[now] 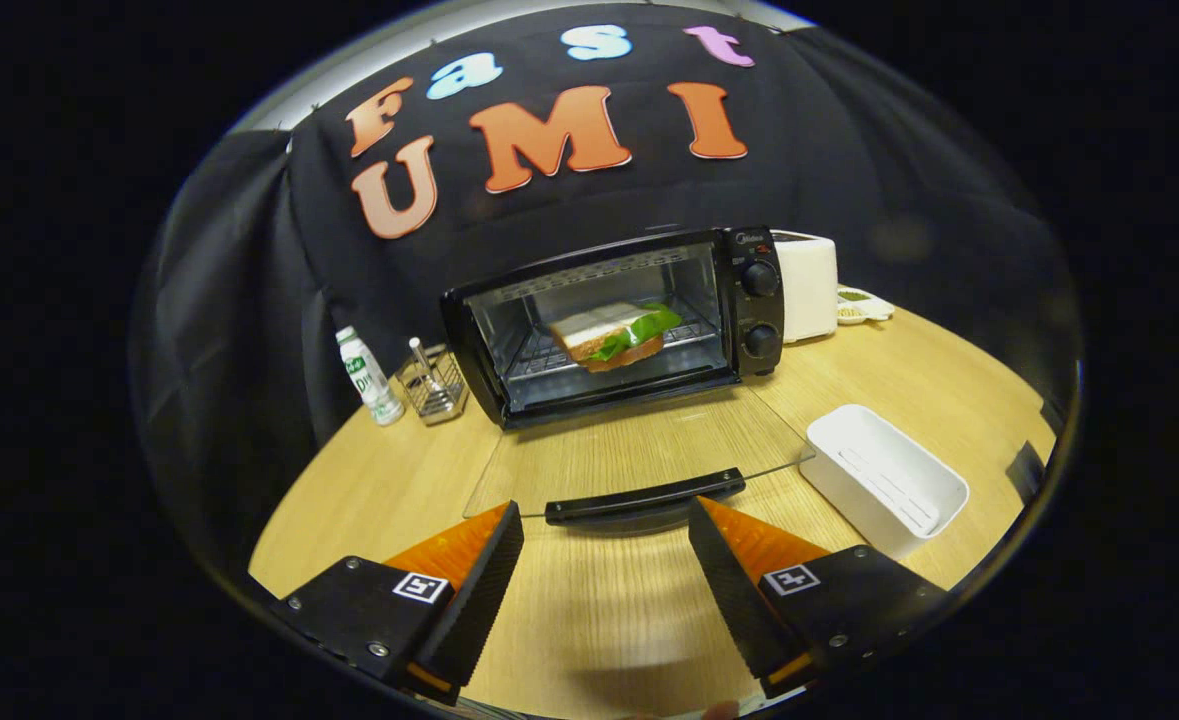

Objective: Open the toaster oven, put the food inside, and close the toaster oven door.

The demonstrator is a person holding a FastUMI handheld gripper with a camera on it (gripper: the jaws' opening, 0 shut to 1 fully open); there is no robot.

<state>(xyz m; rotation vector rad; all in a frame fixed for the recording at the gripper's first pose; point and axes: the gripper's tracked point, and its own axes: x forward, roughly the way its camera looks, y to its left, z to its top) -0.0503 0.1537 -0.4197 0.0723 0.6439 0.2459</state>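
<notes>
Toaster oven (617, 325), door (639, 450) down flat, sandwich (617, 335) on rack inside; gripper (606, 530) spread, empty, just short of door handle (644, 498); closing step apparently pending, calling for lifting the handle.

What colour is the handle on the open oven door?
Black, clearest in the gripper view: the handle lies just ahead of the open gripper.

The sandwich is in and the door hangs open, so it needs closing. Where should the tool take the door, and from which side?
Take the black handle along the free edge of the glass door, near its middle. It is a long bar lying crosswise just ahead of the open tool, so come straight forward, catch it from below and lift toward the oven.
</notes>
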